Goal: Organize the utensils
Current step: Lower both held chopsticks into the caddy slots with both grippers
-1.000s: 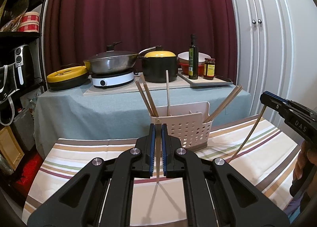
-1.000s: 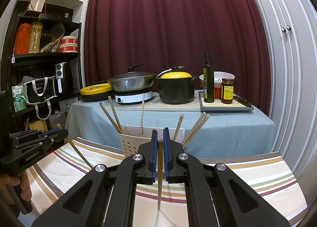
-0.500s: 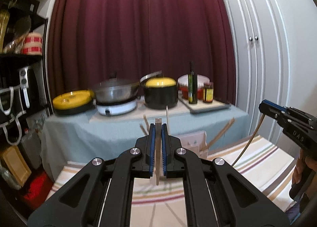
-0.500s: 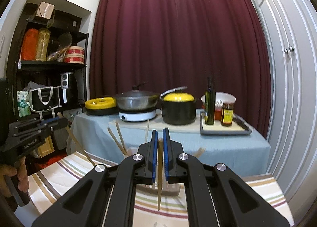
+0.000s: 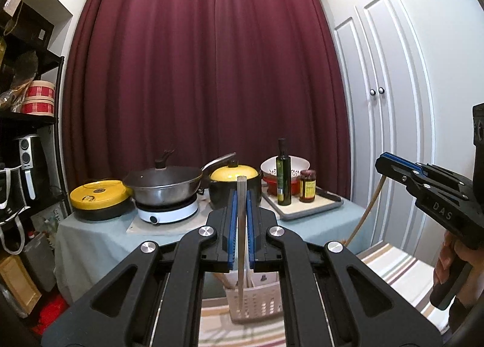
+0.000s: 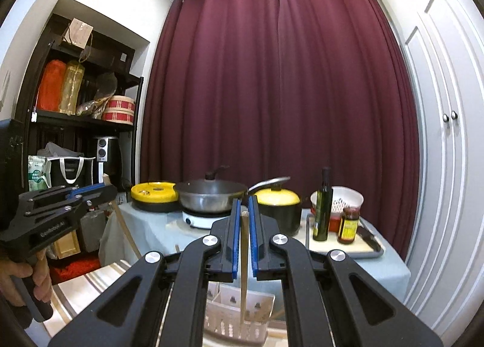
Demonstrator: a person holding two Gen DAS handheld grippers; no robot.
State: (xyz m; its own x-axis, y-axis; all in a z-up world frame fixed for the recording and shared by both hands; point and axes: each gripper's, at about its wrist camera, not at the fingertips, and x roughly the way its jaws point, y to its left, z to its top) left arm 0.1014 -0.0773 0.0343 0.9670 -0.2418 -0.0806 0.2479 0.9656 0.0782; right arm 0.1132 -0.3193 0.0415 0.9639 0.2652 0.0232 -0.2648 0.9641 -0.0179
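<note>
Two chopsticks (image 5: 241, 235) (image 6: 244, 259), one basket (image 5: 257, 301)

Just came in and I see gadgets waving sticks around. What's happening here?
A person is sorting chopsticks with a handheld tool in each hand. The left tool is clamped on one chopstick, the right tool on another chopstick. Both sticks hang upright above the white perforated holder on the striped table, not yet dropped in. Some chopsticks are already in the holder.

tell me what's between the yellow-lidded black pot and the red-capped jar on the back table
A dark olive oil bottle stands between the pot and the jar, clearest in the right wrist view, with a white colander behind.
</note>
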